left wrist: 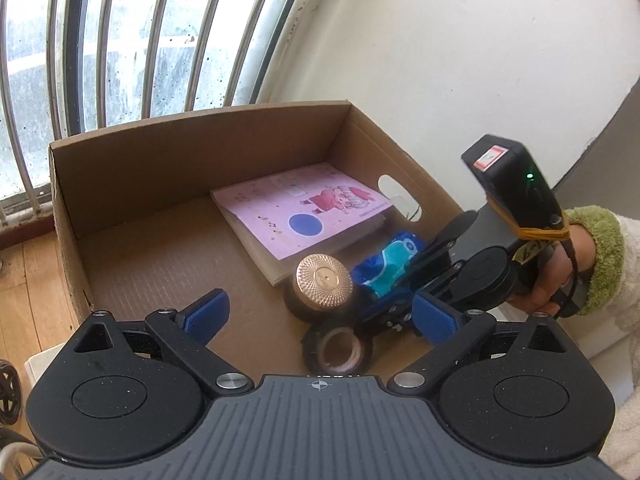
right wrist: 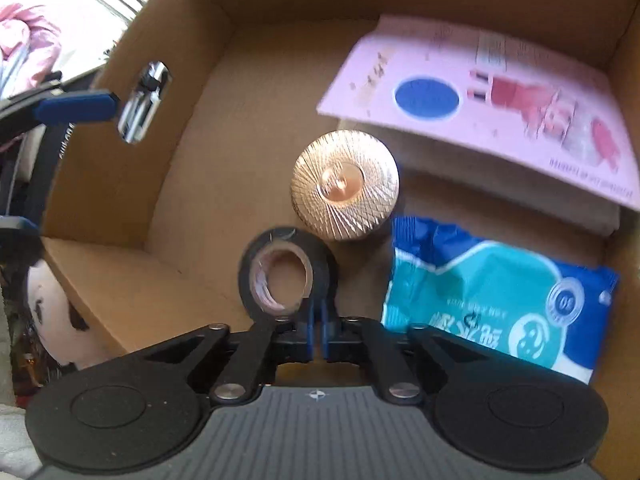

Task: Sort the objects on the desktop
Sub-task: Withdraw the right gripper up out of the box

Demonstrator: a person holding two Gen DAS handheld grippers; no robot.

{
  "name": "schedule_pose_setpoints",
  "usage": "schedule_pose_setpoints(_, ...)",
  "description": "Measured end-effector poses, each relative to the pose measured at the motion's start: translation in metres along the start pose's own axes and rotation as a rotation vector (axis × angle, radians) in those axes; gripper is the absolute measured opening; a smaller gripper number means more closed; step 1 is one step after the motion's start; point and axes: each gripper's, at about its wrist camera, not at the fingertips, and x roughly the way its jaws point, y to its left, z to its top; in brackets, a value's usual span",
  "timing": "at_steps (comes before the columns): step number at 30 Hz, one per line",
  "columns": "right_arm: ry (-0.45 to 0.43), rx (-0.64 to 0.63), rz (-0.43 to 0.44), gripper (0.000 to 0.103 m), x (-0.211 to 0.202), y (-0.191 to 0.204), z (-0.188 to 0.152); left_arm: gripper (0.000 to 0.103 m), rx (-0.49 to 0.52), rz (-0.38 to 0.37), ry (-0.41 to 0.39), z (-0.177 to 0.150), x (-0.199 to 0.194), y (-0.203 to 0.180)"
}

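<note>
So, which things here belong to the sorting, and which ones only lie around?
Job:
box
pink book
gold lid
tape roll
wipes pack

Lying about:
doll
window bars
wheel

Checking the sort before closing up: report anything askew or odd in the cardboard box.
The black tape roll stands tilted on edge, its wall pinched by the shut right gripper. The pink booklet lies skewed to the brown cardboard box walls. Nothing spilled or damaged.

Cardboard box (left wrist: 192, 152) holds pink booklet (left wrist: 304, 208) (tape roll (left wrist: 340, 350) nearer).
</note>
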Motion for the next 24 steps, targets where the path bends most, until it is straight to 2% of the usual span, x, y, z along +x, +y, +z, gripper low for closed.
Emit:
schedule_pose_setpoints(6, -0.003, -0.015, -0.057, 0.001, 0.004, 0.004, 0.002, 0.099, -0.016, -0.018, -0.002, -0.003, 0.001, 0.008)
schedule_pose_setpoints(9, -0.044, -0.056, -0.087, 0.002, -0.004, 0.016, -0.007, 0.099, -0.031, -0.009, 0.002, -0.003, 0.0, 0.011)
schedule_pose_setpoints(13, -0.235, -0.104, -0.12, 0.004, -0.041, 0.034, -0.032, 0.099, -0.045, -0.001, -0.034, -0.004, -0.007, 0.009)
schedule_pose_setpoints(17, -0.483, -0.124, -0.145, 0.006, -0.09, 0.049, -0.069, 0.099, -0.005, 0.049, -0.112, -0.004, -0.023, -0.008)
schedule_pose_setpoints(20, -0.672, -0.11, -0.114, 0.025, -0.118, 0.06, -0.11, 0.099, 0.038, 0.06, -0.166, -0.007, -0.04, -0.026)
schedule_pose_setpoints(22, -0.764, -0.112, -0.103, 0.051, -0.121, 0.064, -0.145, 0.101, 0.064, 0.074, -0.215, -0.012, -0.055, -0.04)
schedule_pose_setpoints(24, -0.859, -0.125, -0.137, 0.063, -0.12, 0.069, -0.176, 0.102, 0.086, 0.074, -0.262, -0.019, -0.072, -0.054)
